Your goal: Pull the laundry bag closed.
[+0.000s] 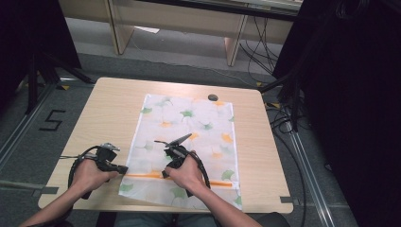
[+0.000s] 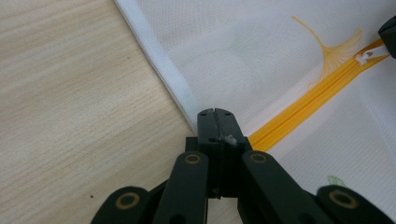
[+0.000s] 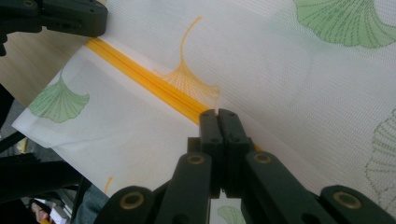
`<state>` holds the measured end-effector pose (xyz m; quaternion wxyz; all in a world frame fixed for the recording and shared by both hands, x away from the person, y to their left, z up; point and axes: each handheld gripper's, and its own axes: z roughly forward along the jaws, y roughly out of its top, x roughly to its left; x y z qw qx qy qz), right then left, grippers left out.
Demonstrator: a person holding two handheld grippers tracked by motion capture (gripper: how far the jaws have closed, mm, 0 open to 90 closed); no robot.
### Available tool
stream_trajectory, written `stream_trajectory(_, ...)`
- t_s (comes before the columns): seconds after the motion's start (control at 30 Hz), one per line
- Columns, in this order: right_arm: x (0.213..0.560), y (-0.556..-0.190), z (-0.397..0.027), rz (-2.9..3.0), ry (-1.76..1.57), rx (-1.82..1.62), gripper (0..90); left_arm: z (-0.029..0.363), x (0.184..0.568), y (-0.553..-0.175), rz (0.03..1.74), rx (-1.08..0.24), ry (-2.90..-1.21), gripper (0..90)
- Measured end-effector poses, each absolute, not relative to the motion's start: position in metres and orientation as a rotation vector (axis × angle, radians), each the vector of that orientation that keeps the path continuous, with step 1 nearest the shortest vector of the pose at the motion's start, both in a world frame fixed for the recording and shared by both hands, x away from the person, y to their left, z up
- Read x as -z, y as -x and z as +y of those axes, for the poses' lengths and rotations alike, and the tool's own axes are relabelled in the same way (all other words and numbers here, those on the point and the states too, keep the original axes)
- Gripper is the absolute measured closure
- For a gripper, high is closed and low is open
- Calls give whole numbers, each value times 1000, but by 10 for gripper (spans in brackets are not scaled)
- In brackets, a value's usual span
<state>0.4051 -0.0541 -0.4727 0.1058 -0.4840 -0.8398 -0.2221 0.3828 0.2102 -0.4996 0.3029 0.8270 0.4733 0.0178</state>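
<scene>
Now both tongs are closed on the mesh bag [image 1: 189, 142]: left tongs [image 2: 215, 112] at the zipper's [image 3: 140, 74] end, right tongs [image 3: 217, 112] on its pull.

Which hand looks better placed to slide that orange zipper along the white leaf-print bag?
The right, probably. The right hand-held gripper sits shut at the orange zipper, where the white zipper pull is. The left hand-held gripper is shut at the mesh bag's edge, suited to anchoring it.

A black "5" [image 1: 52, 120] is marked on the floor [image 1: 28, 156].
</scene>
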Motion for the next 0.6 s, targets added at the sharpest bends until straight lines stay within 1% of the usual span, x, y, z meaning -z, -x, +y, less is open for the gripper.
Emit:
stream_trajectory(0.5, 475, -405, -60, -2476, 1434, 647, 900, 210, 500, -383, 1252, -48, -2192, 900)
stream_trajectory(0.53, 476, -405, -61, -2481, 1441, 659, 900, 212, 499, -383, 1237, -47, -2217, 900)
stream_trajectory(0.6, 472, -404, -62, -2422, 1488, 602, 900, 210, 500, -383, 1254, -48, -2190, 900)
